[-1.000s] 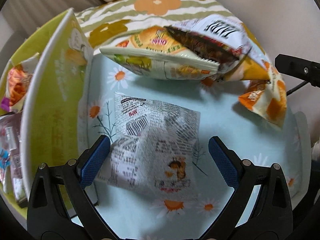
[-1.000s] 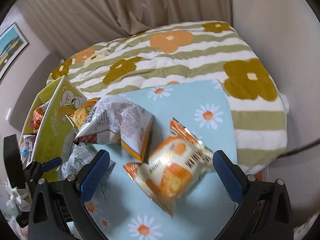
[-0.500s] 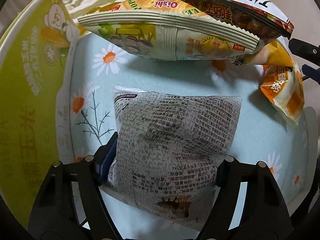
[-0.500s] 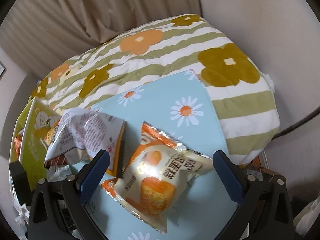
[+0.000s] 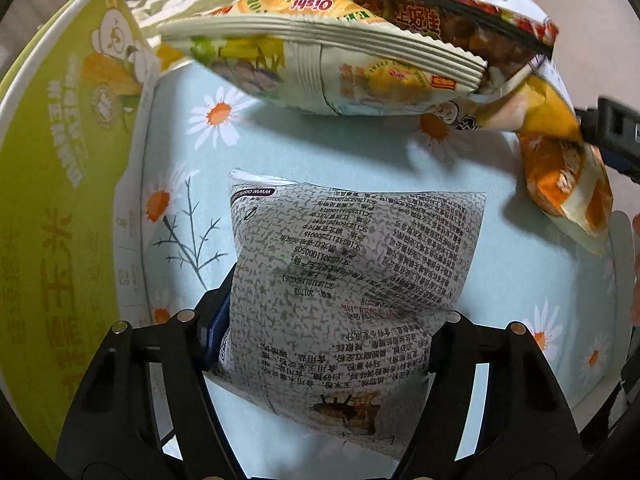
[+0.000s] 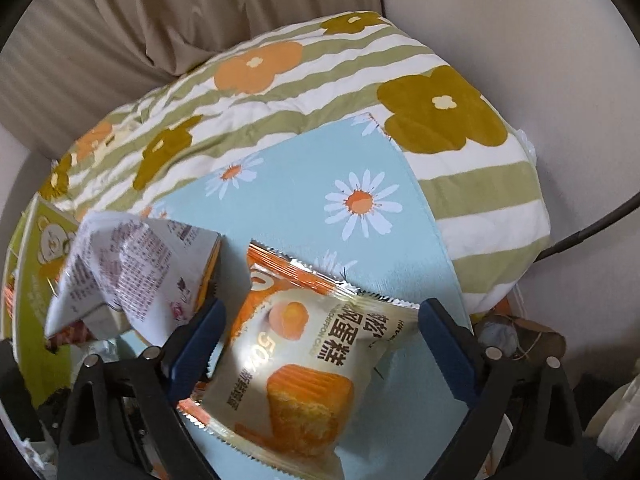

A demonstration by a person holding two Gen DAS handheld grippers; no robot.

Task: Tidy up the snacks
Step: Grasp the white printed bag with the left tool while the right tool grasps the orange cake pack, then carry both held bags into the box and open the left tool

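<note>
Your left gripper (image 5: 324, 344) has its jaws pinching the grey-speckled white snack packet (image 5: 352, 280) by its lower sides, above the pale blue daisy-print cloth (image 5: 500, 280). Your right gripper (image 6: 320, 336) has its jaws around the orange-and-white cake packet (image 6: 296, 364); they look pressed to its edges, though firm contact on the right side is hard to confirm. Judging by the layout, sorting is only partly done: the green-yellow cardboard box (image 5: 60, 200) at the left seems to be the destination, with a few items glimpsed inside, too small to count. Outside it I count four packets: the two at your jaws, a yellow-green corn-snack bag (image 5: 320, 68), and a white-and-brown crinkled bag (image 5: 460, 12) on top of it. All four remain to be placed.
</note>
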